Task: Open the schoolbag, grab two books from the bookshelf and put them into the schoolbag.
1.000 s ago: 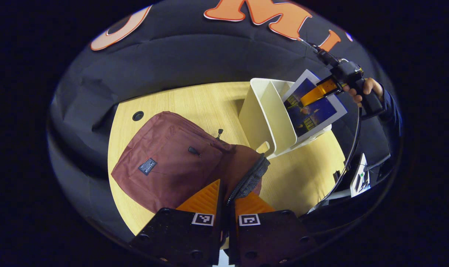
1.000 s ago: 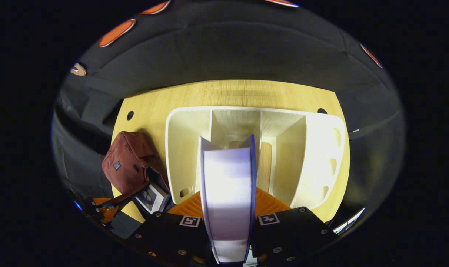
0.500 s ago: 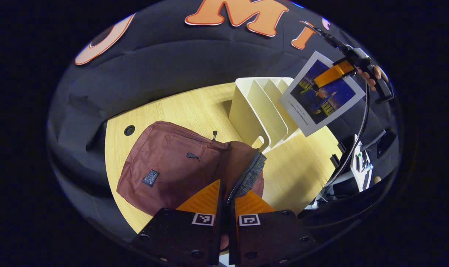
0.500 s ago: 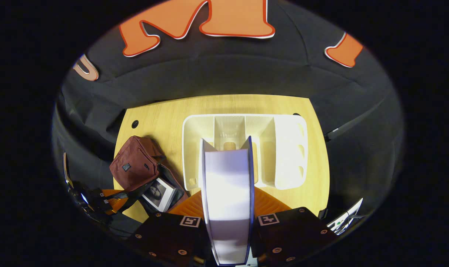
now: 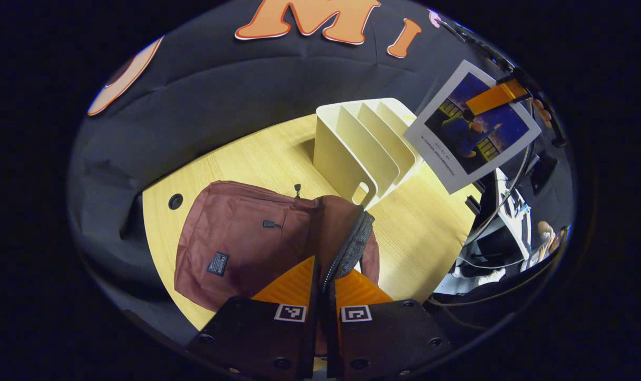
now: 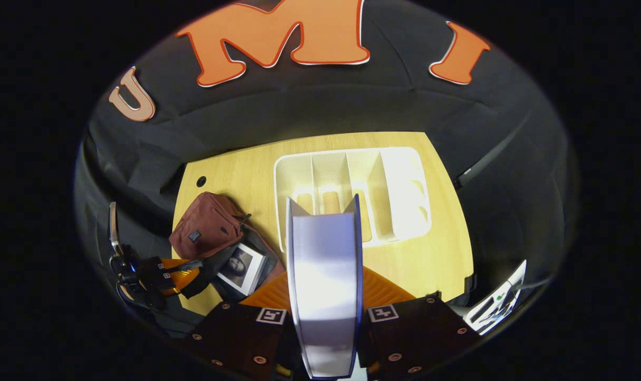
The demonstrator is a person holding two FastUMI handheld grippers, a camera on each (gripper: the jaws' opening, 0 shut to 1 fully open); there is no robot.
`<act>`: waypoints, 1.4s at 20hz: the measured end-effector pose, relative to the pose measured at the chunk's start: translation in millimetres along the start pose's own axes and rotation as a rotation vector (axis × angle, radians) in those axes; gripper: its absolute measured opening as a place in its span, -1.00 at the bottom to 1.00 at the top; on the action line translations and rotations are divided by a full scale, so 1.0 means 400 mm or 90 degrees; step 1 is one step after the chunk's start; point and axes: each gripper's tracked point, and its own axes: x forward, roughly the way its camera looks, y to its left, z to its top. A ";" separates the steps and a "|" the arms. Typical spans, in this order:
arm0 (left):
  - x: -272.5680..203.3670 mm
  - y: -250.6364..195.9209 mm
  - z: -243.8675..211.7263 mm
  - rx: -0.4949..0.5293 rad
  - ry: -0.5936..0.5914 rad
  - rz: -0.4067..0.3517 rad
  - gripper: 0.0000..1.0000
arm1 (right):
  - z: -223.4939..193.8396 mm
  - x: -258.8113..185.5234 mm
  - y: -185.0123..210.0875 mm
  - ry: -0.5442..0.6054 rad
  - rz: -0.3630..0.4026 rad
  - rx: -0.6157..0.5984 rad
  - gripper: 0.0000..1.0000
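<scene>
Overhead, the right tool [image 6: 326, 301] pinches a book [image 6: 326, 286] above the wooden table [image 6: 437, 254]; the left tool [image 5: 323, 288] clamps the schoolbag [image 5: 246, 238].

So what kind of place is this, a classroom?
Probably a recording booth set up like a study desk: a wooden table with a schoolbag and white bookshelf, black cloth all around, and cables and equipment beside the table.

The maroon woven-cloth schoolbag [image 5: 246, 238] looks matt, with a coarse dark mesh edge [image 5: 352, 248] along its opening. The cream plastic bookshelf [image 5: 360, 148] is smooth with a faint sheen. The pale wood-grain tabletop [image 5: 421, 238] appears smooth. The white-bordered paper book [image 5: 471, 127] has a glossy printed cover.
</scene>
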 end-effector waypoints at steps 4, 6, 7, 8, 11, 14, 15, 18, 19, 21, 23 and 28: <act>-0.001 -0.005 -0.007 0.008 0.004 -0.025 -0.80 | -0.053 0.000 0.042 0.002 0.018 0.032 -0.17; 0.005 -0.002 -0.010 0.011 0.007 -0.035 -0.80 | -0.081 0.005 0.082 0.000 0.038 0.049 -0.18; 0.005 0.000 -0.012 0.013 0.008 -0.038 -0.80 | -0.096 0.007 0.101 0.002 0.046 0.057 -0.18; 0.002 0.002 -0.012 0.018 0.010 -0.040 -0.80 | -0.112 0.014 0.121 0.005 0.055 0.066 -0.18; -0.011 0.017 -0.005 0.039 0.009 -0.042 -0.80 | -0.154 0.039 0.202 0.007 0.104 0.114 -0.18; -0.027 0.028 0.011 0.059 0.008 -0.047 -0.80 | -0.174 0.072 0.269 -0.008 0.161 0.167 -0.18; -0.031 0.030 0.015 0.062 0.009 -0.050 -0.80 | -0.174 0.085 0.287 -0.017 0.181 0.186 -0.18; -0.046 0.038 0.032 0.078 0.016 -0.048 -0.80 | -0.187 0.113 0.341 -0.033 0.253 0.246 -0.18; -0.049 0.041 0.035 0.088 0.019 -0.043 -0.80 | -0.191 0.125 0.359 -0.037 0.275 0.258 -0.19; -0.053 0.040 0.048 0.095 0.019 -0.036 -0.80 | -0.194 0.161 0.390 -0.046 0.307 0.270 -0.19; -0.069 0.020 0.064 0.079 0.008 -0.041 -0.80 | -0.197 0.215 0.401 -0.054 0.318 0.285 -0.19; -0.099 -0.003 0.114 0.081 -0.011 -0.027 -0.80 | -0.220 0.297 0.461 -0.050 0.380 0.347 -0.19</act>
